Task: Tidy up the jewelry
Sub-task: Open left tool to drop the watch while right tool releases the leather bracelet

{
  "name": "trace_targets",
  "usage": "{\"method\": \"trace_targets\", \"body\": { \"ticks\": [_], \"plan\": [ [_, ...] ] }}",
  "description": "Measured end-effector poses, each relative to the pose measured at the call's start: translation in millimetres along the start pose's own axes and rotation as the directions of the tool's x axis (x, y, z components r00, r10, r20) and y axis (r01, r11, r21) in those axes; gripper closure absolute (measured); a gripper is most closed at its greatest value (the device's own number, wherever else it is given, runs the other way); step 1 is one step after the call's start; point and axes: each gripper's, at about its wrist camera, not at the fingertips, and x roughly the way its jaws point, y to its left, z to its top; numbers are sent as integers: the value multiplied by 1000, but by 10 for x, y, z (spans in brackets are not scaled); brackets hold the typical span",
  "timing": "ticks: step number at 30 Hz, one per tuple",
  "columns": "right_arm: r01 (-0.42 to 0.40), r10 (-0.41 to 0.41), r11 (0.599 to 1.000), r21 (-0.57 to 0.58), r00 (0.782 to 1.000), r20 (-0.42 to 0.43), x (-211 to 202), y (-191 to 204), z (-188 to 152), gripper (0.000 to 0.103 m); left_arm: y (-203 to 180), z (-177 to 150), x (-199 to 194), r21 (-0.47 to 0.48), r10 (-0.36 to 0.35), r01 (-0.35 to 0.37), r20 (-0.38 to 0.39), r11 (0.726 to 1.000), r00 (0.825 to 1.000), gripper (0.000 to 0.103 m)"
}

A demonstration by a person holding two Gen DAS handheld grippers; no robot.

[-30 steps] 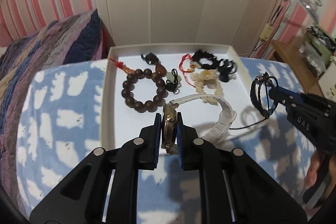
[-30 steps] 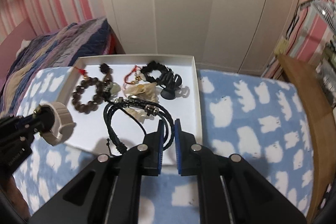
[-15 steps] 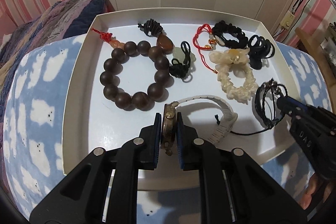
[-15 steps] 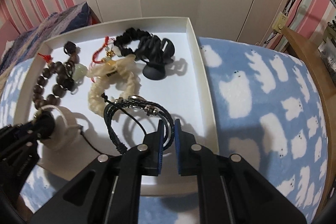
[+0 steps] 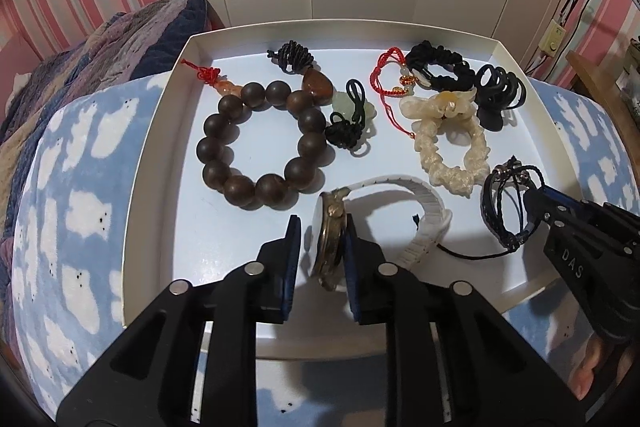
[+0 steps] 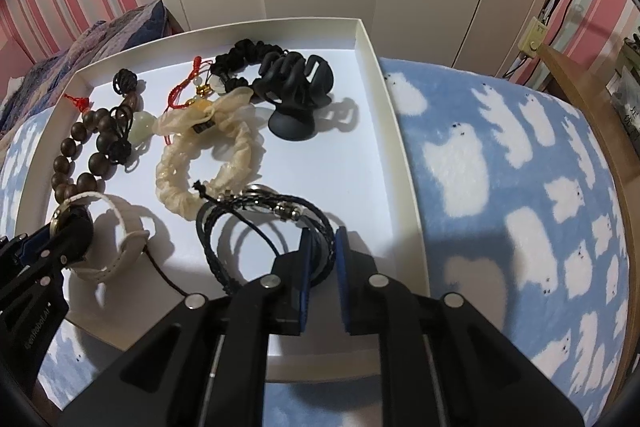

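A white shallow tray lies on a blue blanket. My left gripper is low over its near edge, jaws opening. A gold-cased watch with a white strap stands on edge between the pads, resting on the tray floor, with a gap on its left side. My right gripper is at the tray's near right, jaws opening too. A black braided bracelet lies on the floor with its near loop between the pads. Each view also shows the other gripper.
Farther back in the tray are a dark wooden bead bracelet, a cream scrunchie, a black claw clip, a jade pendant and red cords. The blue bear-print blanket spreads right. A wardrobe stands behind, wooden furniture at far right.
Both grippers came down from above the blanket to the tray floor, carrying the watch and the bracelet. Since half a second ago both pairs of jaws have parted slightly.
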Motion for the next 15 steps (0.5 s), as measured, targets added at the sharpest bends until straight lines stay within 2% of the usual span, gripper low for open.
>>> {"method": "trace_targets", "body": {
  "ticks": [2, 3, 4, 5, 6, 10, 11, 12, 13, 14, 15],
  "plan": [
    [-12, 12, 1000, -2, 1000, -10, -3, -5, 2, 86, -2, -14, -49, 9, -4, 4, 10, 1000, 1000, 77],
    [-23, 23, 1000, 0, 1000, -8, -23, -8, 4, 83, -8, -12, -63, 11, -3, 3, 18, 1000, 1000, 67],
    [-25, 25, 1000, -1, 1000, -2, -46, -17, 9, 72, -11, -6, -95, 13, 2, -2, 28, 1000, 1000, 61],
    [-22, 22, 1000, -3, 1000, 5, -74, -18, 14, 62, -4, -2, -146, 14, 10, -11, 44, 1000, 999, 49],
    [-18, 18, 1000, -5, 1000, 19, -121, -22, 25, 60, 6, 3, -183, 13, 14, -15, 54, 1000, 998, 45],
    [-46, 46, 999, -2, 997, 58, -370, -85, 31, 59, 98, -25, -462, 4, -7, 7, 77, 1000, 997, 45],
    [-47, 47, 999, -3, 996, 77, -465, -105, 17, 55, 123, -45, -546, 5, -5, 5, 91, 1000, 996, 40],
    [-44, 45, 999, -10, 993, 108, -604, -110, -17, 51, 170, -96, -702, 4, 8, -8, 123, 1000, 992, 26],
    [-40, 42, 999, -18, 989, 140, -738, -118, -60, 40, 212, -146, -830, -3, 21, -21, 154, 1000, 988, 18],
    [-37, 41, 999, -25, 982, 184, -921, -120, -151, 25, 261, -210, -972, -13, 37, -35, 192, 999, 981, 4],
    [-39, 44, 999, -28, 976, 214, -1047, -130, -220, 20, 319, -319, -1169, -26, 57, -52, 244, 998, 968, 3]
  ]
}}
